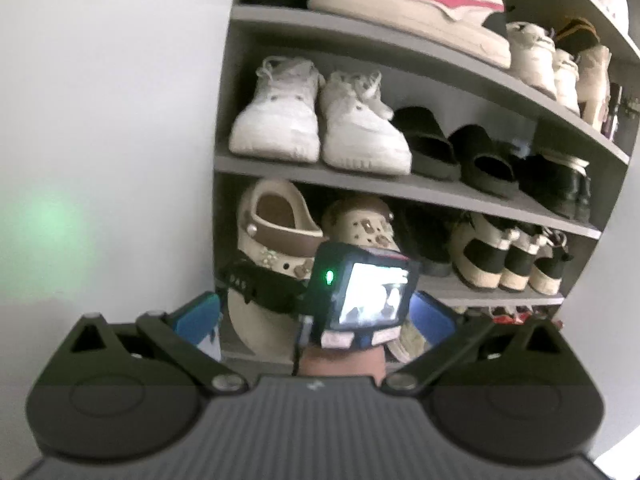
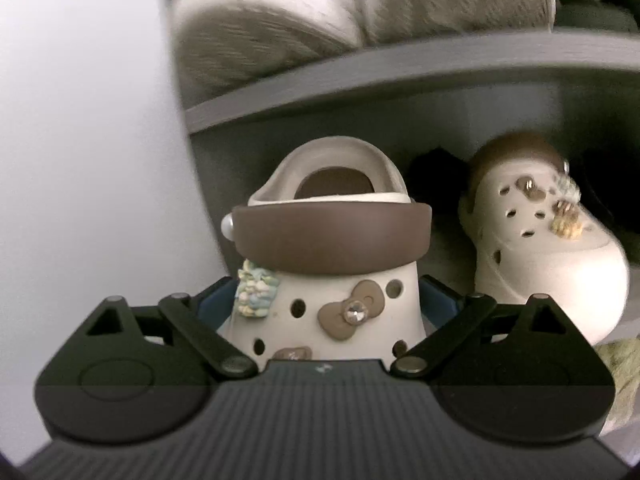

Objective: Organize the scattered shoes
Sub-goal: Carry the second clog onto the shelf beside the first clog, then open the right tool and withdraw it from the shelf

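Observation:
A cream clog (image 2: 332, 248) with a brown strap and bow charms is clamped at its toe by my right gripper (image 2: 326, 300), heel pointing into the grey shoe rack (image 2: 400, 76). Its mate (image 2: 540, 248) stands on the same shelf just to the right. In the left wrist view the held clog (image 1: 276, 220) is at the left end of the third shelf, with a hand holding the right gripper's camera housing (image 1: 360, 292) in front of it. My left gripper (image 1: 312, 314) hangs back from the rack, open, blue pads (image 1: 196, 316) wide apart and holding nothing.
White sneakers (image 1: 320, 120) and black slippers (image 1: 452, 148) fill the shelf above. A pink-and-white sneaker (image 1: 408, 4) lies on the top shelf. Beige-and-black shoes (image 1: 500, 256) occupy the right of the clog shelf. A plain white wall (image 1: 100, 120) borders the rack's left side.

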`<state>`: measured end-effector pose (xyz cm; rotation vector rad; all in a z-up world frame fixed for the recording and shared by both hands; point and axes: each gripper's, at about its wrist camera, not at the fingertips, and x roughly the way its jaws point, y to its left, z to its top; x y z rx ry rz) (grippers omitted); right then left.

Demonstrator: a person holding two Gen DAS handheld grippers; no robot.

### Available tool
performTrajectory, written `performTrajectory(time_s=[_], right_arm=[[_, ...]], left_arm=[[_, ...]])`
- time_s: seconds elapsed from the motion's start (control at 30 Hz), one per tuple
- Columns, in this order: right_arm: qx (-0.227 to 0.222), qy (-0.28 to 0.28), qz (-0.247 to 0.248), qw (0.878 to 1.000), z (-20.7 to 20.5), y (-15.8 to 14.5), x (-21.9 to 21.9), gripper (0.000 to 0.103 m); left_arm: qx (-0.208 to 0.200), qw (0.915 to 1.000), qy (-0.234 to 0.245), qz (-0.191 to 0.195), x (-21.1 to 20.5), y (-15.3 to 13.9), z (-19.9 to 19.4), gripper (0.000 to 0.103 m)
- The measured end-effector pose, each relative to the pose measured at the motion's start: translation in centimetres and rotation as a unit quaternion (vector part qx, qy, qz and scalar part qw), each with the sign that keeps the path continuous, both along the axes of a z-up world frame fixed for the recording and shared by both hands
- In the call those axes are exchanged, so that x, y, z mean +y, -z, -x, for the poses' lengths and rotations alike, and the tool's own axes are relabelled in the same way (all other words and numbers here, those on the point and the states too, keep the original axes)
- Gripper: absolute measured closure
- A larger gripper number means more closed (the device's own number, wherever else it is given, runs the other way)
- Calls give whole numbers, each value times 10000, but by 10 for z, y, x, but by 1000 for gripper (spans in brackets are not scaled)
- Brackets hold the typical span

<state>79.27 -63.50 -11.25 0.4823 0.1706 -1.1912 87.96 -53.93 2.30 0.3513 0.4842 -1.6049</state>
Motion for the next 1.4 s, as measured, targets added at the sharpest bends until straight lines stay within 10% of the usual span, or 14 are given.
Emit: performTrajectory(time_s=[0.27, 0.6, 0.97, 1.17, 1.4], right_arm=[[143, 464, 63, 9988, -24, -30, -27, 28], [146, 494, 1128, 9923, -27, -35, -19, 22], [40, 291, 889, 9956, 6, -24, 75, 0], [-310, 292, -219, 9989, 25, 5, 89, 0], [-595, 51, -484, 9970, 22, 16, 86, 28]], left_arm=[[320, 9994, -70, 144, -3, -14, -15, 0], [444, 9989, -34, 122, -3, -16, -23, 0], [350, 9993, 138, 45, -5, -11, -22, 0], [383, 9991, 197, -43, -7, -7, -20, 0], [440, 9987, 245, -111, -7, -6, -18, 0]])
